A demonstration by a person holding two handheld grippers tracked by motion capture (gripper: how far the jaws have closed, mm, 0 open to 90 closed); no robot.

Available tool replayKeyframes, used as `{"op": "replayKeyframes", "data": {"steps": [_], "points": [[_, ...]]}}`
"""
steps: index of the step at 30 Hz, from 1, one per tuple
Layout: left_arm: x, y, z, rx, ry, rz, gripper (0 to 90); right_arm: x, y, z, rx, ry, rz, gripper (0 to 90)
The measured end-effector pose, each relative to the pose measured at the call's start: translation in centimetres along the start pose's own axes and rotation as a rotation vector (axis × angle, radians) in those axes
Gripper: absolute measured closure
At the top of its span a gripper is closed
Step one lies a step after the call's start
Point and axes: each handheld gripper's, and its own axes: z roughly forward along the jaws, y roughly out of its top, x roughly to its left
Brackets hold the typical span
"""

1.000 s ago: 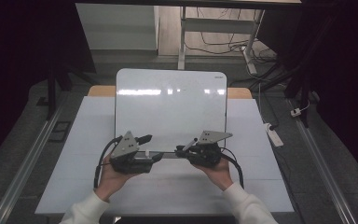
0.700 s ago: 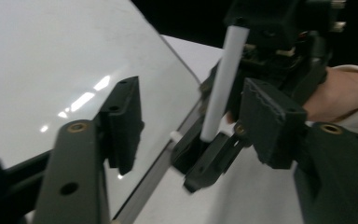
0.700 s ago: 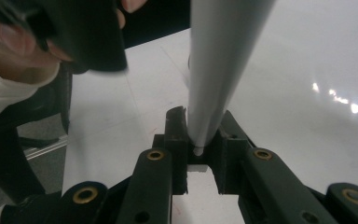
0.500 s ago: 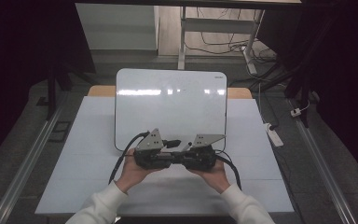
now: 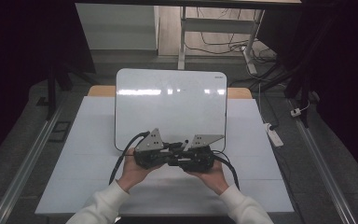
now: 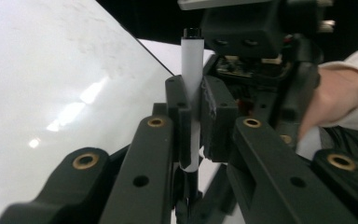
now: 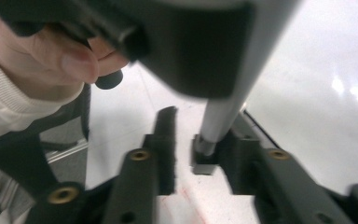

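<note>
A white marker (image 6: 192,70) with a black end stands upright between my left gripper's (image 6: 195,100) jaws. Those jaws have just been closing and now press on its barrel. In the right gripper view the marker (image 7: 223,112) slants down between my right gripper's (image 7: 200,135) jaws, which have just been opening. It lies near the right pad, with a gap to the left pad (image 7: 165,140). In the high view the left gripper (image 5: 165,156) and the right gripper (image 5: 186,158) meet nose to nose at the near edge of the whiteboard (image 5: 170,107).
The whiteboard lies flat on a white tabletop (image 5: 84,154), with bare table to both sides of the hands. A white power strip (image 5: 275,135) lies off the table's right edge. Metal rails (image 5: 23,168) run along the floor on both sides.
The left hand has moved right until its gripper meets the right gripper. The two grippers, apart a second ago, now overlap at the whiteboard's near edge.
</note>
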Motion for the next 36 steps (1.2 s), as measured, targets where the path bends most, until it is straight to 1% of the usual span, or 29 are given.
{"op": "replayKeyframes", "data": {"steps": [1,2,4,7,10,12,13,15,17,18,21,23,25,27,29,31,33,35,36], "points": [[0.3,0.1,-0.3,-0.003,0.015,-0.005,81.7,0.0,0.0,-0.1,-0.008,-0.004,0.001,59.1],[0.8,0.1,-0.7,-0.007,0.037,-0.01,81.7,0.1,0.1,-0.2,-0.015,-0.019,0.003,55.7],[2.0,0.2,-1.7,-0.028,0.061,-0.049,81.7,0.1,0.2,-0.8,-0.036,-0.05,-0.004,52.0],[4.2,0.5,-3.4,-0.038,0.128,-0.078,81.7,-0.2,0.1,-2.0,-0.073,-0.087,0.009,49.1],[6.5,1.1,-5.0,-0.029,0.204,-0.105,81.7,-0.7,-0.2,-3.6,-0.092,-0.125,0.016,48.0],[8.2,1.6,-6.1,-0.008,0.265,-0.112,81.7,-1.0,-0.6,-4.9,-0.101,-0.156,0.018,47.9],[9.1,1.9,-6.5,0.0,0.296,-0.125,81.7,-1.2,-0.9,-5.6,-0.106,-0.178,0.018,48.0],[11.1,2.5,-7.4,0.025,0.336,-0.16,81.7,-1.6,-1.5,-7.4,-0.107,-0.227,0.025,47.9],[13.0,3.0,-7.9,0.061,0.373,-0.193,81.7,-2.0,-2.3,-9.2,-0.114,-0.282,0.039,47.9],[13.9,3.2,-8.0,0.075,0.385,-0.22,81.6,-2.2,-2.7,-10.2,-0.118,-0.313,0.041,47.9],[16.2,3.8,-7.9,0.14,0.416,-0.261,81.6,-2.4,-3.9,-12.8,-0.121,-0.412,0.046,47.9],[17.4,4.0,-7.3,0.182,0.438,-0.283,81.6,-2.6,-4.6,-14.3,-0.123,-0.466,0.049,47.7],[18.3,4.1,-6.5,0.225,0.463,-0.295,81.6,-2.8,-5.2,-15.4,-0.127,-0.511,0.055,47.5],[19.1,4.1,-5.8,0.253,0.484,-0.308,81.6,-2.8,-5.7,-16.3,-0.135,-0.537,0.061,47.5],[19.8,4.1,-5.1,0.285,0.506,-0.315,81.5,-2.8,-5.9,-16.9,-0.143,-0.551,0.061,47.5],[20.3,4.0,-4.4,0.297,0.517,-0.323,81.4,-2.8,-6.1,-17.2,-0.145,-0.561,0.059,47.4],[20.6,4.0,-3.8,0.314,0.536,-0.314,81.4,-2.8,-6.1,-17.3,-0.147,-0.562,0.061,47.5],[20.6,3.8,-3.3,0.33,0.549,-0.297,81.1,-2.9,-6.2,-17.3,-0.146,-0.565,0.061,47.4],[20.7,3.7,-3.1,0.332,0.55,-0.297,80.6,-3.0,-6.2,-17.3,-0.145,-0.565,0.061,47.5]]}}
